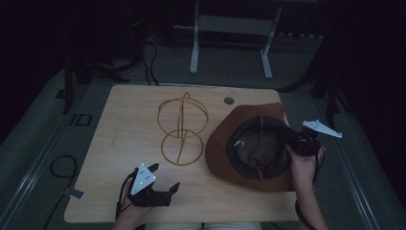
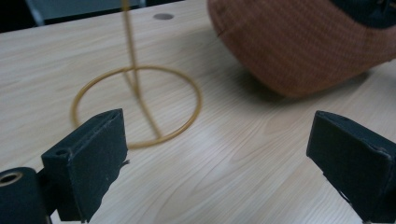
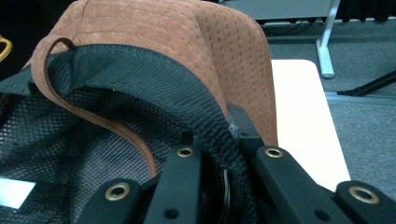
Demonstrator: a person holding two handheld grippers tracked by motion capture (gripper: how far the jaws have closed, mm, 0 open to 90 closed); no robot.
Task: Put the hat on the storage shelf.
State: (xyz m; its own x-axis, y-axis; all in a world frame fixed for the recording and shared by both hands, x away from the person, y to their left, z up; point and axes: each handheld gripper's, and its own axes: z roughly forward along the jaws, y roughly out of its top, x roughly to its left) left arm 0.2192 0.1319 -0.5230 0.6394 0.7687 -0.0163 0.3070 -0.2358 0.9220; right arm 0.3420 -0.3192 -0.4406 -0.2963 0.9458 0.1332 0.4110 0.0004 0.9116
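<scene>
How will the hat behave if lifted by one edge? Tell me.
Likely floppy: the hat's brim already curls where the right gripper pinches its mesh-lined edge. Probably light, being soft suede-like cloth. The loose strap may dangle and snag on the wire stand.

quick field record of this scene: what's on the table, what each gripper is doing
table: light wood table
hat: brown hat, upside down, black mesh lining up, at the table's right
stand: gold wire stand, left of the hat, apart from it
right gripper: right gripper shut on the hat's sweatband and brim
left gripper: left gripper open, nothing between its jaws, near the table's front edge
</scene>
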